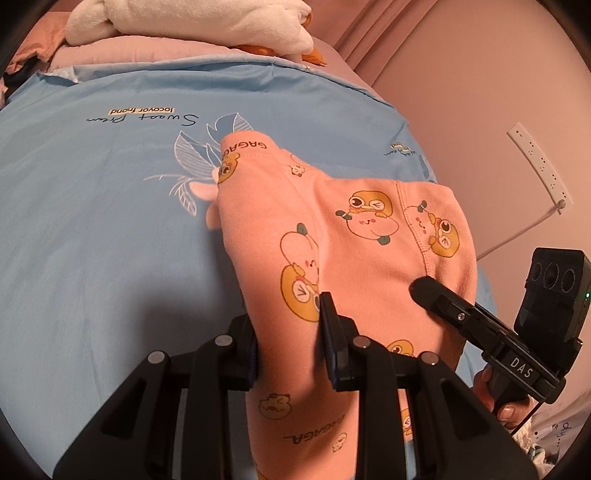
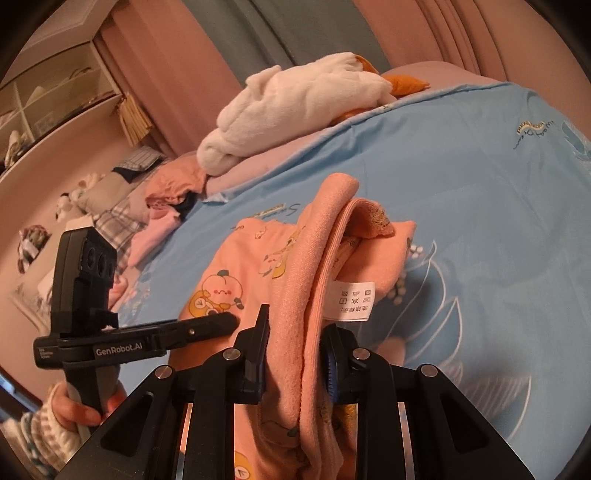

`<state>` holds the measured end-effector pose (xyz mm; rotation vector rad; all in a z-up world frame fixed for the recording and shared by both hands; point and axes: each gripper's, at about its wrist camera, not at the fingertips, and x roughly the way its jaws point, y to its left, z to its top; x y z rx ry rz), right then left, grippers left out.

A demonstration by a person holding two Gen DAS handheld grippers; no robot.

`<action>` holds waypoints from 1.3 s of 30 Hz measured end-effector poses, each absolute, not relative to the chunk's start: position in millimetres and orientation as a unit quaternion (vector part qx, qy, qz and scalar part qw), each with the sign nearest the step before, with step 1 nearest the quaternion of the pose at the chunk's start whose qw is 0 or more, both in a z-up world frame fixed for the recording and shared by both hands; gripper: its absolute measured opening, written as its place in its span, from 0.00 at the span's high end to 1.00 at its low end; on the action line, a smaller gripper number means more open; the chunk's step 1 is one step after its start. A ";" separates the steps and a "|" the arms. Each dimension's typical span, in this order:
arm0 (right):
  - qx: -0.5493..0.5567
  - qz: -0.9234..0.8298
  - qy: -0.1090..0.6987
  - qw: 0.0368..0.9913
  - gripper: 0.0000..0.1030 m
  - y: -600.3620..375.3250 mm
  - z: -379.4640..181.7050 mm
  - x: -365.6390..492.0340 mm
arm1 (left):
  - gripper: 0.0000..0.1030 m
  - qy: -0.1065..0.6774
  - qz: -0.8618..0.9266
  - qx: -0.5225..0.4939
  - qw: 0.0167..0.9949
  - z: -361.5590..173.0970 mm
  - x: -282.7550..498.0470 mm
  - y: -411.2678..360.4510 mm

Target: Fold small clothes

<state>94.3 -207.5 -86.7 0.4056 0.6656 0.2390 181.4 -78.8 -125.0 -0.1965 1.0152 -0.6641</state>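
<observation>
Both grippers closed on cloth, side by side: left gripper (image 1: 291,343) and right gripper (image 2: 295,354), each held by 1 hand.

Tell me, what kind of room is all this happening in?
Most likely a bedroom: a light blue printed bedsheet covers a bed, a white plush blanket is heaped at its far end, and pink curtains hang behind.
</observation>
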 end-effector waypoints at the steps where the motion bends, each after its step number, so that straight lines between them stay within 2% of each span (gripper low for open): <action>1: 0.198 0.118 0.323 0.918 0.75 -205.1 -85.2 88.6 | 0.74 0.475 -0.311 -0.091 0.818 -123.2 176.0 -77.5; 25: 0.161 0.145 0.284 0.934 0.75 -161.7 -43.1 10.0 | 0.74 0.422 -0.297 -0.079 0.853 -71.8 70.6 -41.4; 39: 0.133 0.167 0.261 0.941 0.75 -131.9 -24.6 -13.5 | 0.74 0.391 -0.280 -0.086 0.872 -51.5 38.9 -12.4</action>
